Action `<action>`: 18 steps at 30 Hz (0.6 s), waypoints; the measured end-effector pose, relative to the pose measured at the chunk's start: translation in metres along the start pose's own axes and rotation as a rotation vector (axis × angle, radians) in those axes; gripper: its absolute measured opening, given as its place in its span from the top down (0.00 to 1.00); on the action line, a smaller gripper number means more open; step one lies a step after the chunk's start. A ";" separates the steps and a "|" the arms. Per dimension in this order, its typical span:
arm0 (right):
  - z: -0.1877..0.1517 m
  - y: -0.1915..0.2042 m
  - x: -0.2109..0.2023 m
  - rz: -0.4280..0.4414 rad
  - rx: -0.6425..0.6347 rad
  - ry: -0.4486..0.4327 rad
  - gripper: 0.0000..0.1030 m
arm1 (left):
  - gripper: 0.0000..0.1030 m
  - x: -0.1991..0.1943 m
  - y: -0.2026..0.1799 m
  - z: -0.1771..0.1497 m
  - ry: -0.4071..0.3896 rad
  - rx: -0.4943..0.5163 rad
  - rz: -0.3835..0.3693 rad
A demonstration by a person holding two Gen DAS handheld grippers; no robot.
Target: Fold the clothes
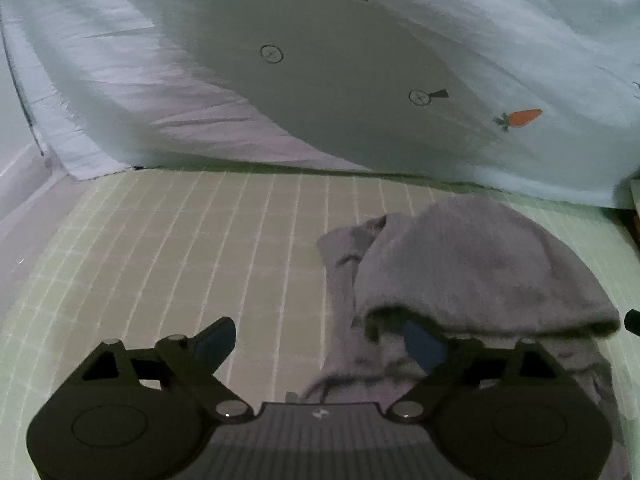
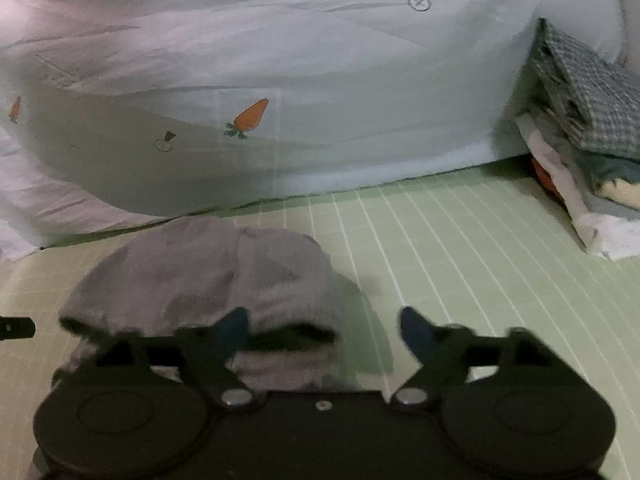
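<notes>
A grey fleecy garment [image 1: 480,264] lies folded over on the green checked sheet [image 1: 200,248], its doubled edge toward me. In the left wrist view my left gripper [image 1: 320,340] is open; its right finger [image 1: 422,346] sits at the fold's near edge and its left finger stands over bare sheet. In the right wrist view the same garment [image 2: 208,272] lies at lower left. My right gripper [image 2: 324,324] is open, with its left finger [image 2: 236,326] in front of the fold's edge and its right finger over the sheet [image 2: 460,248]. Nothing is pinched by either.
A pale blue quilt with carrot prints [image 1: 360,80] is bunched along the far side [image 2: 280,80]. A stack of folded clothes topped with blue gingham [image 2: 592,120] stands at the right. The other gripper's tip shows at the frame edges [image 1: 632,318] [image 2: 16,328].
</notes>
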State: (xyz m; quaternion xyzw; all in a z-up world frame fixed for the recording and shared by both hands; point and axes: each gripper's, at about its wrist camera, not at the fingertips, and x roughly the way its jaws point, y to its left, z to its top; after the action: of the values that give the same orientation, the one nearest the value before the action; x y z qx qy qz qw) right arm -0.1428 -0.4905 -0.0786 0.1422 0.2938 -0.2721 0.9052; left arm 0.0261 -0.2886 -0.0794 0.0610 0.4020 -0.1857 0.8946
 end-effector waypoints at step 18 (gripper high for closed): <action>-0.113 -0.029 -0.056 -0.051 -0.060 0.330 0.00 | 0.10 -0.039 0.032 -0.120 0.317 -0.051 0.038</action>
State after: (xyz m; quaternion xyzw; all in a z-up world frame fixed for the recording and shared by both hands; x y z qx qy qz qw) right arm -0.2490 -0.4442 -0.1368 0.1506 0.4499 -0.2590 0.8414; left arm -0.0689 -0.2174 -0.1318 0.0746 0.5412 -0.1465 0.8246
